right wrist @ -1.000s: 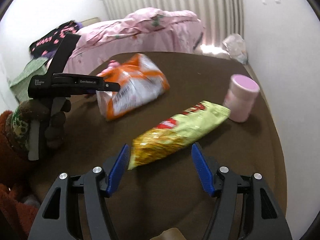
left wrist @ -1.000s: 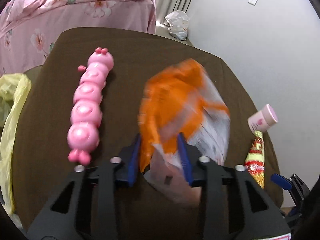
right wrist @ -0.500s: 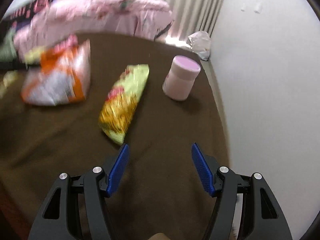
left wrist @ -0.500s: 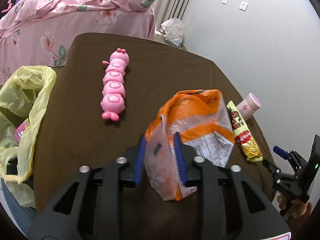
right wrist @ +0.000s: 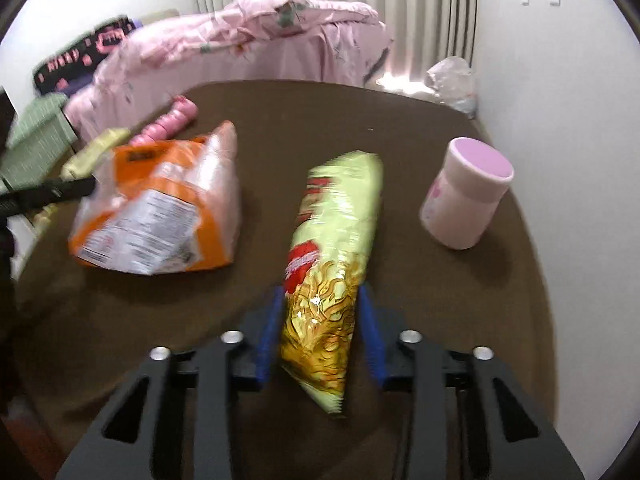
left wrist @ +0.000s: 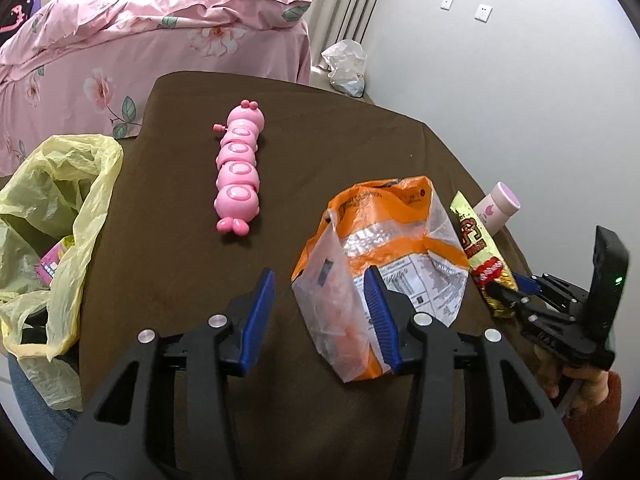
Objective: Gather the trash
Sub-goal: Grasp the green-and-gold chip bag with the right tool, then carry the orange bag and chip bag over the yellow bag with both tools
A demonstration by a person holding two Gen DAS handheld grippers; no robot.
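An orange and clear chip bag (left wrist: 380, 248) (right wrist: 160, 216) lies on the brown table (left wrist: 180, 280). Its near end sits between the pads of my left gripper (left wrist: 320, 320), leaning on the right pad while the left pad stands clear; the jaws are opening. A long yellow-green snack pack (right wrist: 332, 264) (left wrist: 476, 248) lies to its right. My right gripper (right wrist: 321, 332) (left wrist: 516, 294) is closing on the pack's near end, with both blue pads against its sides. A yellow trash bag (left wrist: 60, 208) hangs open at the table's left edge.
A pink caterpillar toy (left wrist: 239, 172) (right wrist: 168, 124) lies at the table's middle left. A pink-lidded jar (right wrist: 466, 192) (left wrist: 498, 208) stands by the right wall. Behind the table are a pink bed (left wrist: 140, 40) and a white plastic bag (left wrist: 346, 66) on the floor.
My left jaws widened and released the orange bag, which now rests on the table. My right gripper swung to the yellow-green pack and its wide-open jaws closed onto it.
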